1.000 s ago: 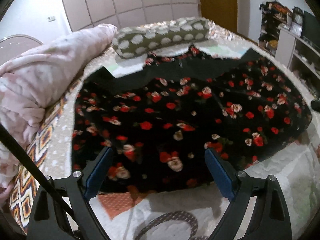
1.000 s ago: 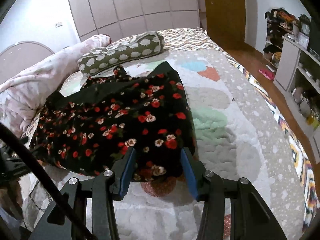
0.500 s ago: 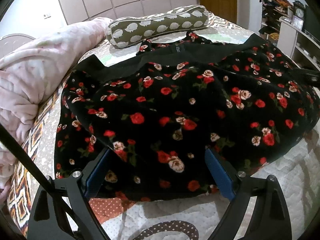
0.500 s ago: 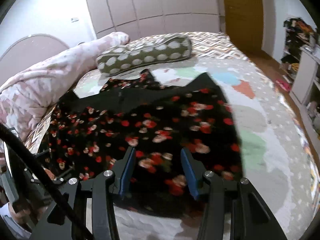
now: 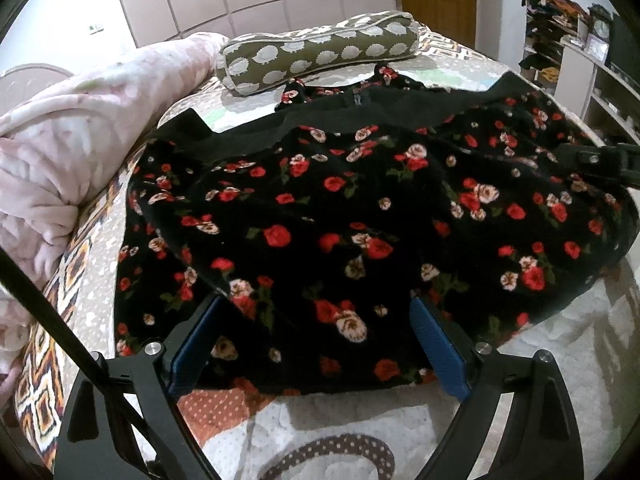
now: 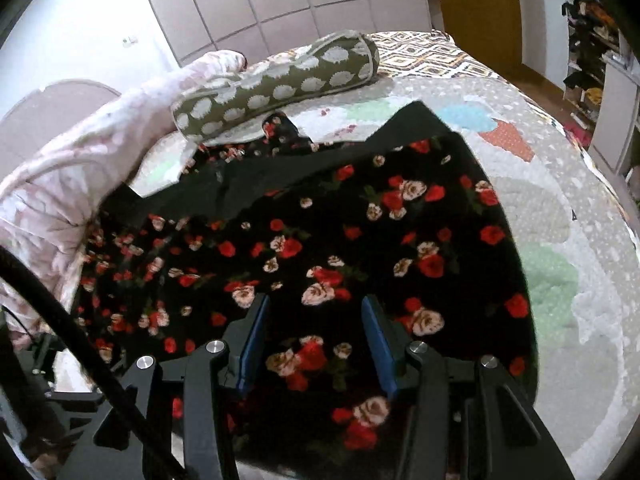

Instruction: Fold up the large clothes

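Observation:
A black dress with red and pink roses (image 5: pixel 340 208) lies spread flat on the bed, with a plain black band along its far edge. My left gripper (image 5: pixel 314 304) hovers over the near hem, jaws wide open, nothing pinched. In the right wrist view the same dress (image 6: pixel 360 220) fills the middle. My right gripper (image 6: pixel 314 300) hangs above its right part, jaws half apart, with fabric seen below the gap and neither pad pressing on it. The right gripper's black frame (image 5: pixel 600 164) shows at the right edge of the left wrist view.
An olive bolster pillow with white spots (image 5: pixel 316 54) lies beyond the dress. A rolled pink blanket (image 5: pixel 80 136) runs along the left side. The patterned quilt (image 5: pixel 360 432) covers the bed. Shelves with clutter (image 5: pixel 580 52) stand to the right.
My right gripper has moved from the dress's near right hem to a spot over the fabric, further left. In the left wrist view the dress now fills more of the picture.

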Demonstrator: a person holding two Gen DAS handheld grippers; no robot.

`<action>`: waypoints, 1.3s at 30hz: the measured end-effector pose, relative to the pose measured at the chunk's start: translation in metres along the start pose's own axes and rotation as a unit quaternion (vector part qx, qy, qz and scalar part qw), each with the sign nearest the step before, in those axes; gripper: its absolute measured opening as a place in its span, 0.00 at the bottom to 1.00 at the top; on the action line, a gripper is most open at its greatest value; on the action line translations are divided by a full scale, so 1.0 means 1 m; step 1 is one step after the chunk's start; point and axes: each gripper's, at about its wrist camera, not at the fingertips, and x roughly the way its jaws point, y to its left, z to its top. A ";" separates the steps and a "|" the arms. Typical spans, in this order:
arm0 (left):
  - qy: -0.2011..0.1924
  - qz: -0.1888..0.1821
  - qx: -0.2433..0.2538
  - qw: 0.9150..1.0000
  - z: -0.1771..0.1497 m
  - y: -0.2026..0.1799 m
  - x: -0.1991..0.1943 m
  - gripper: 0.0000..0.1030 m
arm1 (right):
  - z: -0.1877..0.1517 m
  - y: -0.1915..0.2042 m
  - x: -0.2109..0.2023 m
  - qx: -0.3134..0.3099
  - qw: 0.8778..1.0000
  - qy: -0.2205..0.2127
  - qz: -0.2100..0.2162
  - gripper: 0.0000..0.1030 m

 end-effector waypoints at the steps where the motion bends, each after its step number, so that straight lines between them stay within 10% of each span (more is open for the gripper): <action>1: -0.003 -0.005 -0.005 1.000 0.001 0.001 -0.005 0.90 | 0.001 -0.003 -0.006 0.006 1.000 -0.006 0.007 0.51; 10: -0.026 -0.023 -0.003 0.999 0.040 -0.008 -0.023 0.90 | -0.019 -0.087 -0.076 0.103 0.993 -0.064 -0.002 0.69; 18: 0.053 -0.024 0.002 0.998 0.061 -0.027 0.047 0.90 | -0.052 -0.117 -0.052 0.172 0.984 -0.025 0.041 0.69; 29: 0.035 -0.013 -0.001 0.999 0.055 -0.036 0.060 0.96 | -0.049 -0.112 -0.011 0.217 0.971 -0.031 0.098 0.72; 32: 0.027 -0.011 0.000 1.000 0.055 -0.036 0.059 0.96 | -0.047 -0.111 -0.005 0.235 0.963 -0.024 0.131 0.30; 39: -0.014 -0.075 -0.034 0.997 0.057 0.006 0.000 0.75 | -0.007 -0.071 -0.034 0.192 0.976 -0.027 0.099 0.16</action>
